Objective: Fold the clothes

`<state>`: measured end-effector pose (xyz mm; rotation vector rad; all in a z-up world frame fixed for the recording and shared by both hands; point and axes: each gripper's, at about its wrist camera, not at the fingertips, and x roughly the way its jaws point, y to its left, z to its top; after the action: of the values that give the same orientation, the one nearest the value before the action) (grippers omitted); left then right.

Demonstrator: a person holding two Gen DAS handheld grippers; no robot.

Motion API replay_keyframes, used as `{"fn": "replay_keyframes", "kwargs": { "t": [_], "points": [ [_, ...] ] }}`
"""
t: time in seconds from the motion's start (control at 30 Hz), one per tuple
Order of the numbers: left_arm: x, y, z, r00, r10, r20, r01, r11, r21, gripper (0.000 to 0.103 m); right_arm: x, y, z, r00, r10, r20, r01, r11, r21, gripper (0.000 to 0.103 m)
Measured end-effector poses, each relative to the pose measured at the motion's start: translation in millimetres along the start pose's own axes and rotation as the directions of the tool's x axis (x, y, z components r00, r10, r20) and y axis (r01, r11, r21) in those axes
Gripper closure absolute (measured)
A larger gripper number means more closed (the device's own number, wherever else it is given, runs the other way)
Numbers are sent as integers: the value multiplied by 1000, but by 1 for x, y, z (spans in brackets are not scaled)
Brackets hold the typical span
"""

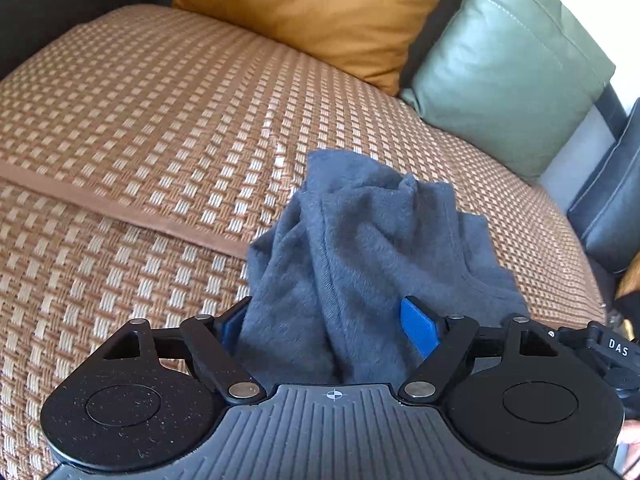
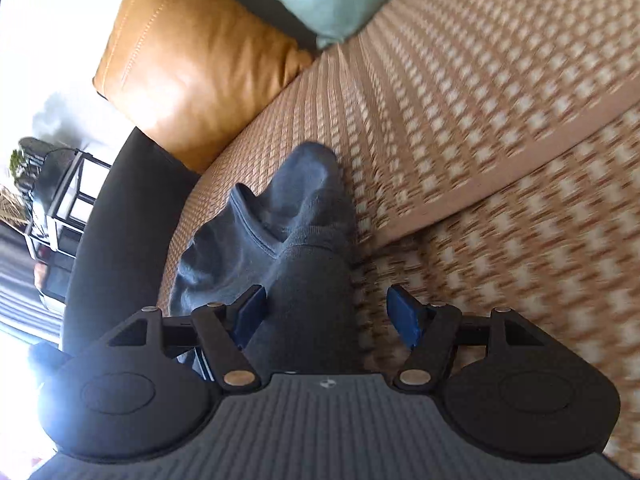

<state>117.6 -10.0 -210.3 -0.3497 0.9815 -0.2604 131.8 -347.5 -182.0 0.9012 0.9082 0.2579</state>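
Observation:
A dark blue-grey garment [image 1: 360,256] lies bunched on the woven sofa mat [image 1: 140,120]. In the left wrist view the left gripper [image 1: 328,328] has its blue pads wide apart, with the bunched cloth filling the gap between them. In the right wrist view the same garment [image 2: 288,240] shows its neckline, and a fold runs between the jaws of the right gripper [image 2: 326,312], which are wide apart. The right pad [image 2: 404,312] stands clear of the cloth; the left pad touches it. The right view is motion-blurred.
A mustard cushion [image 1: 320,12] and a green cushion [image 1: 508,76] lean at the sofa back. A brown seam band [image 1: 120,208] crosses the mat. The black sofa arm [image 2: 116,232] is beside the garment, with a black-framed side table [image 2: 60,208] beyond.

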Motion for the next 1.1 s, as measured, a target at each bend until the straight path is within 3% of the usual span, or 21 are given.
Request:
{"fn": "replay_keyframes", "kwargs": {
  "t": [0.03,0.1,0.17,0.37,0.5,0.57,0.77,0.8,0.83,0.87,0.9,0.93,1.1],
  "points": [
    [2,-4,0,1000,4,3,-4,1000,14,47,1,2,0,1000,10,-7,-10,1000,-15,58],
    [-4,-14,1,1000,10,12,-10,1000,27,69,1,8,0,999,23,-22,-24,998,-52,73],
    [-13,-25,4,1000,-4,29,3,999,47,73,-6,11,8,999,30,-15,-31,996,-86,78],
    [-16,-93,30,991,-83,102,69,988,136,73,-57,16,66,995,30,96,-13,984,-179,78],
    [12,-151,59,980,-147,132,124,978,168,73,-91,19,105,985,36,169,5,971,-239,79],
    [40,-167,66,984,-132,123,108,977,184,73,-108,21,125,978,41,204,16,963,-268,78],
    [123,-215,84,992,-84,98,58,970,235,69,-102,-26,216,951,-52,304,150,940,-308,77],
    [137,-223,87,993,-75,94,50,969,243,60,-96,-39,226,941,-97,326,203,928,-311,70],
    [151,-231,90,994,-67,90,42,967,252,59,-90,-52,234,927,-145,347,260,913,-313,55],
    [165,-239,93,995,-59,86,34,965,260,54,-80,-63,240,911,-224,348,336,890,-309,50],
    [179,-247,96,995,-50,83,27,963,269,49,-74,-71,243,885,-308,348,420,851,-315,52],
    [192,-254,99,996,-43,79,19,961,277,49,-75,-75,242,867,-327,375,461,812,-358,56],
    [214,-272,108,996,-24,85,-5,945,327,52,-101,-61,230,872,-202,445,438,728,-528,57]
  ]
}}
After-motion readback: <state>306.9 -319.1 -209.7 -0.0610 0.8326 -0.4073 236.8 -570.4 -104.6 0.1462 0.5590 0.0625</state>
